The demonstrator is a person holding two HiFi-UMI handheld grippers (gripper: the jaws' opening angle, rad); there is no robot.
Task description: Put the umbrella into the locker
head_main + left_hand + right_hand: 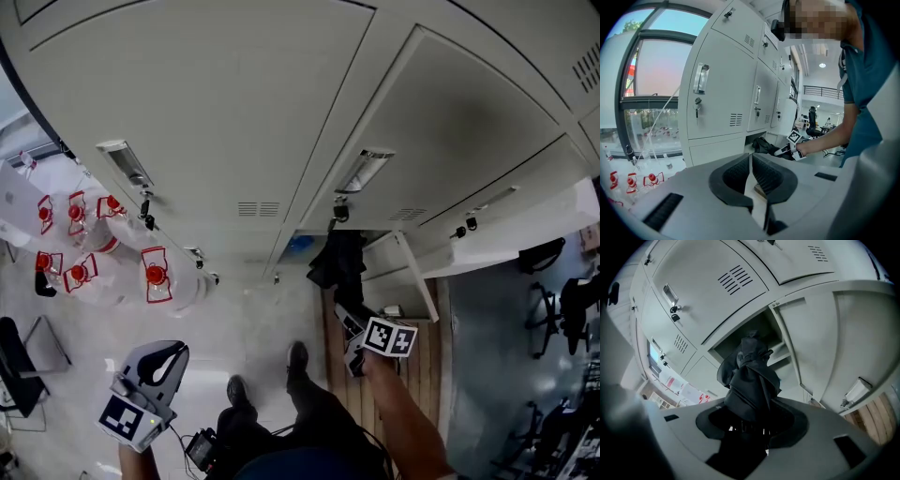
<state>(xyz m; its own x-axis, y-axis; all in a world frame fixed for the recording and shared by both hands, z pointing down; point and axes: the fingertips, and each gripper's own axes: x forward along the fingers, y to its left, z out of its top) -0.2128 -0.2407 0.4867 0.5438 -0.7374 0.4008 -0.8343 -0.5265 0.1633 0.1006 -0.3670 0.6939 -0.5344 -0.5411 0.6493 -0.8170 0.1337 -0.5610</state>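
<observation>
Right gripper [752, 426] has its fingers pinching the folded black umbrella [751, 376] by its lower end, top just at the open locker [783, 345]; looks light, fabric soft and slippy, so grip the stiff core; left gripper [751, 171] fingers pressed together, empty.

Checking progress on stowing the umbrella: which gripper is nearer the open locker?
Right. The right gripper, holding the umbrella, is at the mouth of the open locker; the left gripper is well off to its left, empty.

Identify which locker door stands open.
The low door beside the black umbrella in the right gripper; it swings outward, while the other doors sit flush.
</observation>
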